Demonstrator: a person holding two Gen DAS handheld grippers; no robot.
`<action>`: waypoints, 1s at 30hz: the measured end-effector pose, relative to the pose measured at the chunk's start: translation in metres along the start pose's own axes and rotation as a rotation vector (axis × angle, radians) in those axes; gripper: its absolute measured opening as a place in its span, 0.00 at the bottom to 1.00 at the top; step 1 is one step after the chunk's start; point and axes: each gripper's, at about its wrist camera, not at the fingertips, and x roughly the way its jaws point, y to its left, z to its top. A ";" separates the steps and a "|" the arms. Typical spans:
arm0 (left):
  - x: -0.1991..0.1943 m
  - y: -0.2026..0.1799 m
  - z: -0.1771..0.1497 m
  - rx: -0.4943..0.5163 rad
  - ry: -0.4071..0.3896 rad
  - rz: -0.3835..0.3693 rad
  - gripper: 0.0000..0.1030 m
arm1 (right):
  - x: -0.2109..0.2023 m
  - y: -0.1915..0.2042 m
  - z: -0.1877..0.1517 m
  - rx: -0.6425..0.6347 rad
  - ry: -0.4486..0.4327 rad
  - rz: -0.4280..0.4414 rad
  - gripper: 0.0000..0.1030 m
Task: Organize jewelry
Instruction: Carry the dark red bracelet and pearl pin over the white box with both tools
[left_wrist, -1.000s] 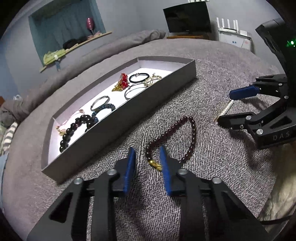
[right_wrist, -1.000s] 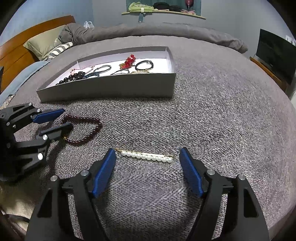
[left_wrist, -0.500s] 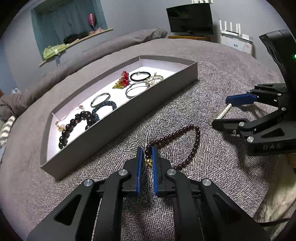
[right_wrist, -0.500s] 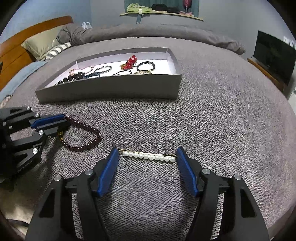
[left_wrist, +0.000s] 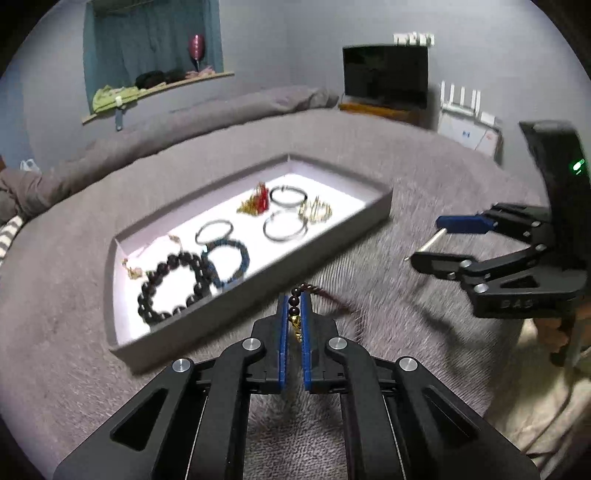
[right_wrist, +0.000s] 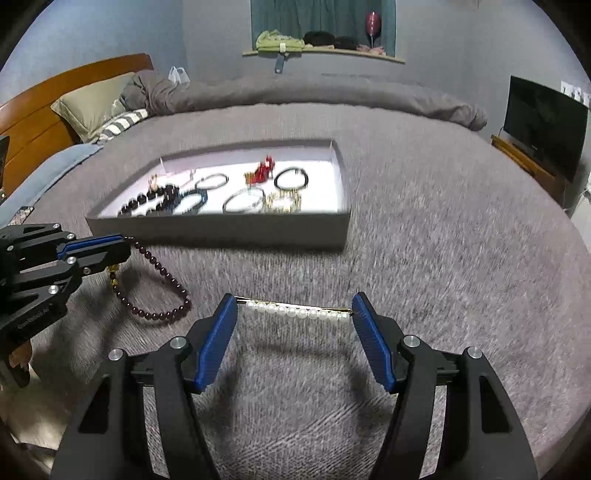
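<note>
My left gripper (left_wrist: 294, 300) is shut on the dark red bead bracelet (right_wrist: 162, 275) at its gold charm. The rest of the strand hangs down to the grey bedspread. The right gripper (right_wrist: 293, 307) is shut on a pearl bar pin (right_wrist: 299, 313), its pads pressing on the two ends. The pin is lifted, with its shadow on the cover below. The right gripper (left_wrist: 426, 242) also shows at the right of the left wrist view, and the left gripper (right_wrist: 118, 248) at the left of the right wrist view. Beyond both lies the grey jewelry tray (right_wrist: 221, 229) with several bracelets and rings inside.
The tray (left_wrist: 255, 280) sits mid-bed, long side toward me. A rolled grey duvet (right_wrist: 332, 92) runs along the far edge. Pillows (right_wrist: 92, 110) and a wooden headboard (right_wrist: 37, 110) are at the left. A dark TV (right_wrist: 543, 125) stands to the right, off the bed.
The left jaws closed on the bracelet's charm end and lifted it off the cover. The right jaws narrowed onto the pearl pin's ends and raised it.
</note>
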 end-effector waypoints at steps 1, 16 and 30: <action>-0.005 0.001 0.004 -0.004 -0.017 -0.005 0.06 | -0.002 0.000 0.005 -0.001 -0.014 -0.004 0.62; -0.007 0.039 0.078 -0.041 -0.157 0.069 0.06 | 0.028 0.009 0.082 -0.047 -0.087 0.022 0.62; 0.088 0.069 0.110 -0.209 -0.059 -0.047 0.06 | 0.077 0.018 0.071 -0.085 0.064 0.090 0.62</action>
